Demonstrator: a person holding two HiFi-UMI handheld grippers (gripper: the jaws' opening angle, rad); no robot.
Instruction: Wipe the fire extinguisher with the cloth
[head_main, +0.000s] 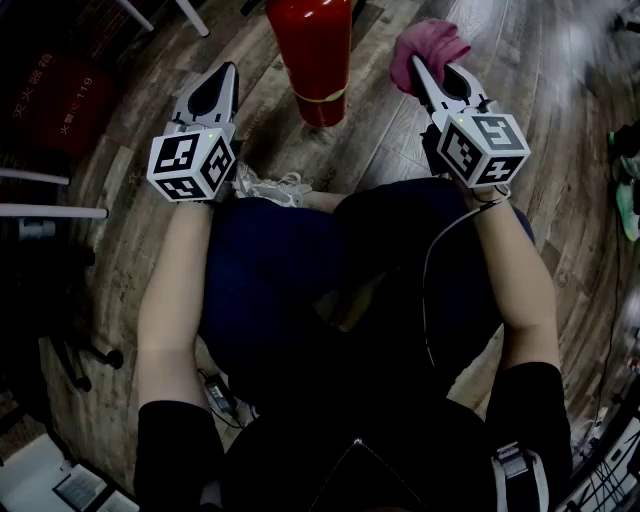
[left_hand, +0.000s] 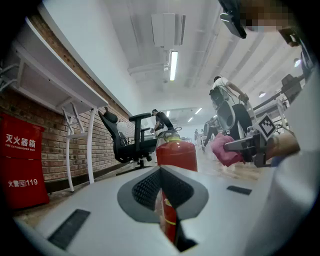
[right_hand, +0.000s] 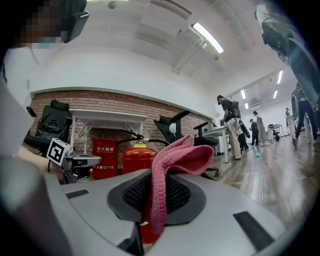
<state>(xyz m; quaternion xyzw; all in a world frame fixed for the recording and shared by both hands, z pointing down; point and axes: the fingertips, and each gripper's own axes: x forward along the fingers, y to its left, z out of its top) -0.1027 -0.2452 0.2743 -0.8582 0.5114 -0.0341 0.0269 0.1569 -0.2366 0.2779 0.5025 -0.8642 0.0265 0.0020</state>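
The tall, round, red metal fire extinguisher (head_main: 315, 55) stands upright on the brown wooden floor (head_main: 400, 140). It is in front of the person's knees and between the two claws. The right claw (head_main: 418, 68) is squeezed tight on a soft pink woven cloth (head_main: 428, 42), which sticks out past its tips in a bunch. The cloth is near the right side of the fire extinguisher but is not touching it. The left claw (head_main: 229, 72) is pressed together with nothing in it, and it sits off to the left of the fire extinguisher. The wiping does not look like it has begun. To do it well, I think the right claw should put the soft bunch of cloth on the red side, not its hard tips, and rub gently up and down. The fire extinguisher could tip over, so the left claw may need to lean on its other side to hold it steady.
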